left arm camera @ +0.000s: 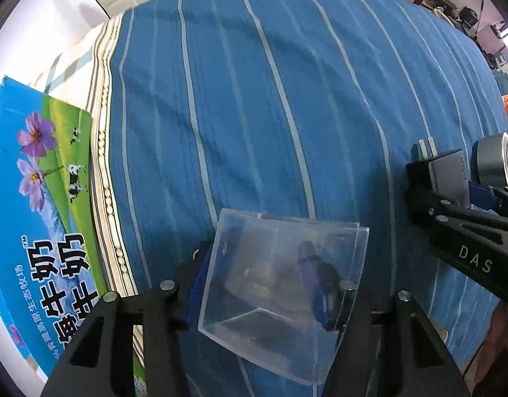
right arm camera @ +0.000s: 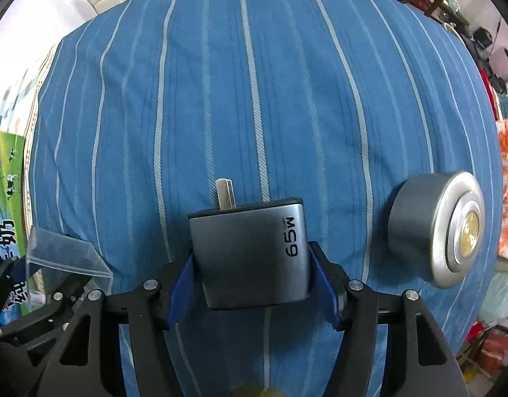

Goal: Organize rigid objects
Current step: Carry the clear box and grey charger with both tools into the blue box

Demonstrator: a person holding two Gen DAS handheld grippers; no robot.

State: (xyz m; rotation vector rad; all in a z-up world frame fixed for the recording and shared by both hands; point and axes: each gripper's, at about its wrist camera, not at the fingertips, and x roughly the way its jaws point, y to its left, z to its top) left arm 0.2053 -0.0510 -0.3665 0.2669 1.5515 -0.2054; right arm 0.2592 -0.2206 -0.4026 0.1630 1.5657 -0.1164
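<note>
Blue striped bedspread (right arm camera: 254, 99) lies below both tools. Left hand-held gripper (left arm camera: 264, 294) is clamped on a clear plastic box (left arm camera: 283, 284); right hand-held gripper (right arm camera: 254, 281) is clamped on a grey charger (right arm camera: 250, 258), beside a round metal tin (right arm camera: 432, 228).

I count one clear box (left arm camera: 280, 294) between my left jaws and one grey charger (right arm camera: 254, 258) between my right jaws, with two prongs (left arm camera: 426, 147) standing out of it. One round tin (right arm camera: 436, 228) lies on its side on the one blue striped cloth (right arm camera: 254, 99). One milk carton (left arm camera: 39, 215) sits at the cloth's left edge, with two purple flowers printed on it. I have two grippers, left (left arm camera: 260, 294) and right (right arm camera: 254, 284).
</note>
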